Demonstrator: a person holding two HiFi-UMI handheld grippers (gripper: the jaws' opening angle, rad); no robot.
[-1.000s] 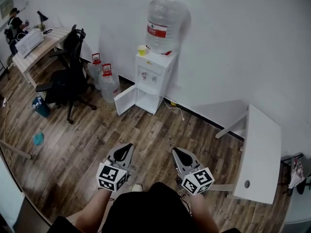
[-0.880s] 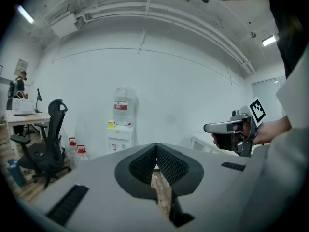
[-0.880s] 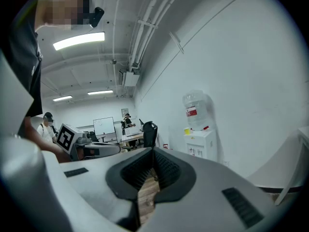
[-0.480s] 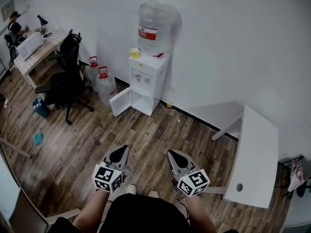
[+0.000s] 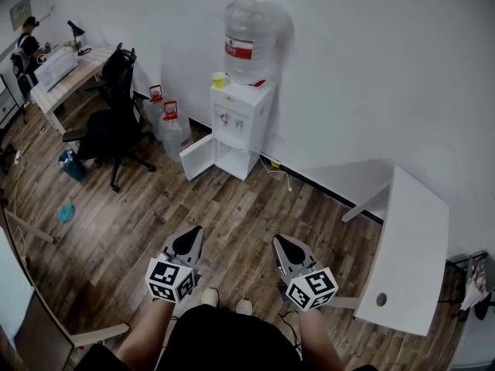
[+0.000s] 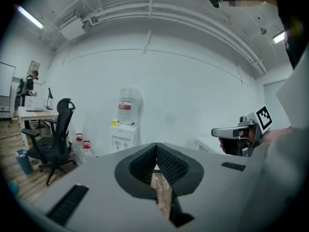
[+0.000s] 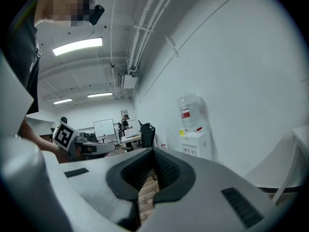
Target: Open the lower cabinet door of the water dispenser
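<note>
The lower cabinet door of the water dispenser stands open, task apparently complete; left tongs and right tongs closed, empty, well away.

- left gripper: grey tapered shell, black ribbed pads, dark slot vents on top
- marker cube at its near end: white, with black square markers
- right gripper: same grey build and same cube
- person: black top, pale shoes
</note>
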